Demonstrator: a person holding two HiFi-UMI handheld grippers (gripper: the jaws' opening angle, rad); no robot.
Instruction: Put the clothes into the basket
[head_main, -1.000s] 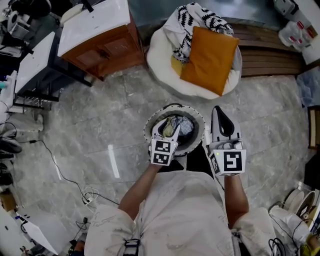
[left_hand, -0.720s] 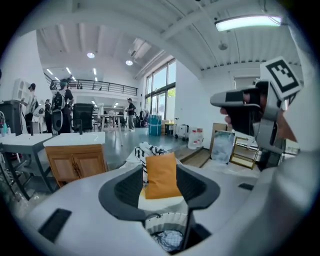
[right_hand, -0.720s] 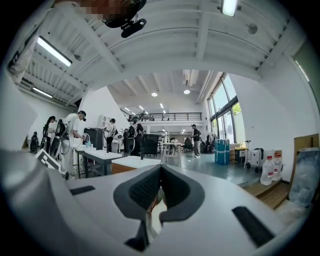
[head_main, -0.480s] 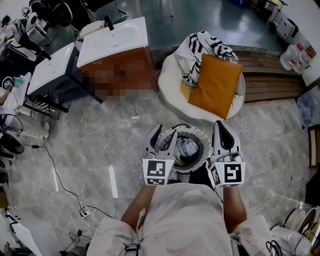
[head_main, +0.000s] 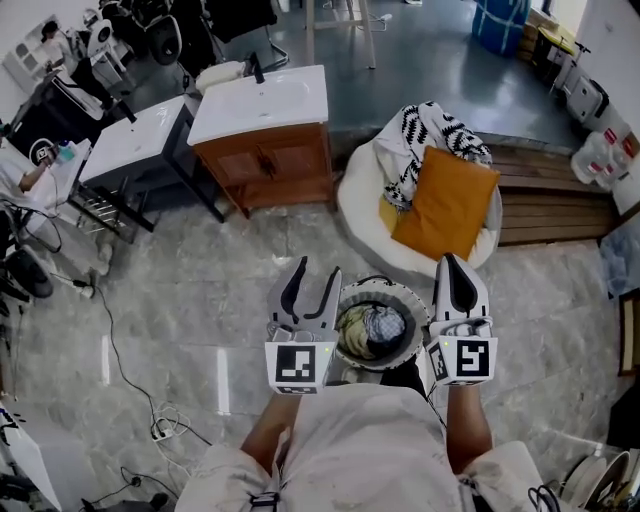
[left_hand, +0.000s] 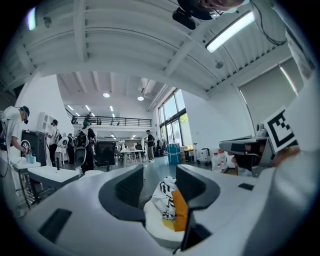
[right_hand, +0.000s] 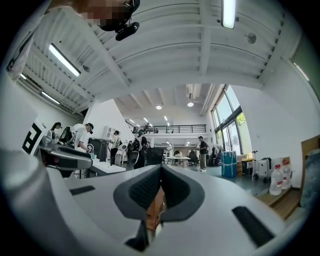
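- White-rimmed basket stands on the floor between the two grippers, with clothes inside.
- Left gripper: fingers wide, nothing between them.
- Right gripper: fingers together, holding nothing.
- Patterned cloth lies on the far cushion, touching an orange pillow.

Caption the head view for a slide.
Open, empty left gripper and shut right gripper flank the basket, clothes already inside; a black-and-white patterned cloth and orange cushion wait on the white seat beyond.
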